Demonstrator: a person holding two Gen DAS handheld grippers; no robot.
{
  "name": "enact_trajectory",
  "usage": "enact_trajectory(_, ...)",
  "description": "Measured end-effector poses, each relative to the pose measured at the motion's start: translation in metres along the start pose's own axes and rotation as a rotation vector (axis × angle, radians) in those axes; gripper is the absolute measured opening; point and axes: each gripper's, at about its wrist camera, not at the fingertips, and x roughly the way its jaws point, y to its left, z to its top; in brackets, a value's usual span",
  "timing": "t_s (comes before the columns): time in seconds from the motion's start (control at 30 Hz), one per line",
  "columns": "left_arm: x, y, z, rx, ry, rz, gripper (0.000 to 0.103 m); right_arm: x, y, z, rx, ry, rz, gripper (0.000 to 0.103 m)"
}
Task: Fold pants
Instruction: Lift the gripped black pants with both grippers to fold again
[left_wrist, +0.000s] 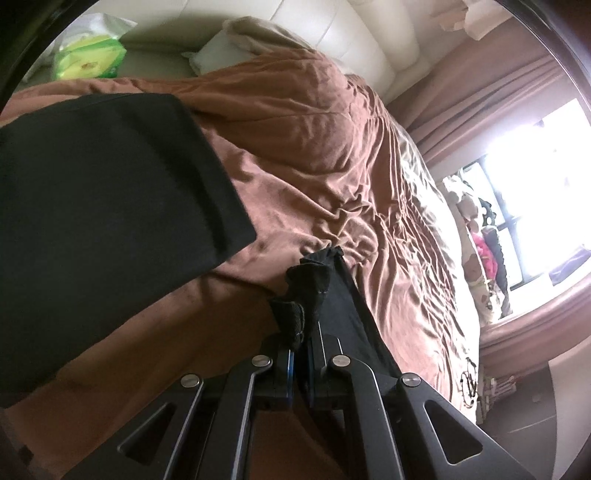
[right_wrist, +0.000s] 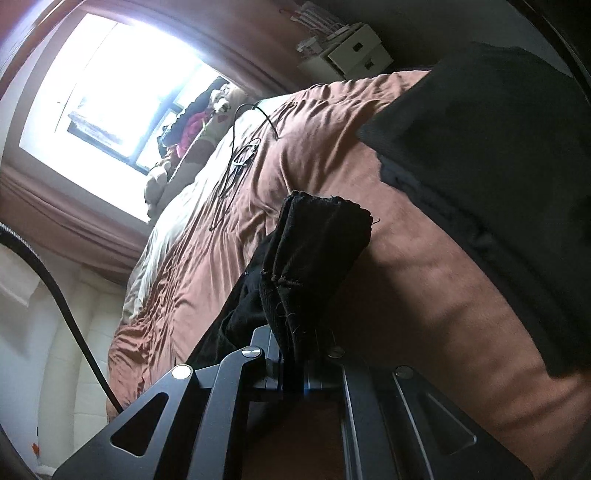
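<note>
Black pants (left_wrist: 103, 206) lie spread on a brown bedspread (left_wrist: 325, 155). In the left wrist view a broad flat part with a hemmed edge fills the left. My left gripper (left_wrist: 300, 341) is shut on a bunched black edge of the pants (left_wrist: 310, 280), lifted above the bed. In the right wrist view the pants (right_wrist: 498, 177) cover the upper right. My right gripper (right_wrist: 295, 354) is shut on another frayed black edge (right_wrist: 317, 251), also held above the bedspread (right_wrist: 424, 295).
A cream padded headboard (left_wrist: 354, 44), a pillow (left_wrist: 255, 37) and a green packet (left_wrist: 88, 55) lie beyond the bed. A black cord (right_wrist: 236, 155) lies on the bedspread. A bright window (right_wrist: 110, 85), pink curtains and white drawers (right_wrist: 354, 51) stand around.
</note>
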Motion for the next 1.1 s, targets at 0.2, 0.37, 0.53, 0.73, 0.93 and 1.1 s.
enact_trajectory(0.2,-0.027,0.011,-0.008,0.016,0.009,-0.002,0.005,-0.028,-0.009,-0.01,0.017,0.004,-0.002,0.002)
enact_trajectory(0.37,-0.043,0.023,-0.017,0.02,0.028,0.003,0.005,-0.042,-0.021,-0.015,0.037,0.011,-0.008,0.002)
enact_trajectory(0.53,-0.055,0.028,-0.022,0.022,0.039,0.009,0.005,-0.053,-0.023,-0.014,0.04,0.018,-0.013,0.002)
enact_trajectory(0.73,-0.049,0.041,-0.027,0.017,0.065,0.031,0.005,-0.051,-0.029,-0.017,0.052,0.023,-0.021,0.002)
enact_trajectory(0.93,-0.025,0.066,-0.039,-0.007,0.11,0.078,0.005,-0.028,-0.049,-0.024,0.09,0.05,-0.078,0.003)
enact_trajectory(1.1,-0.02,0.078,-0.051,0.038,0.135,0.132,0.011,-0.018,-0.063,-0.031,0.113,0.074,-0.105,0.004)
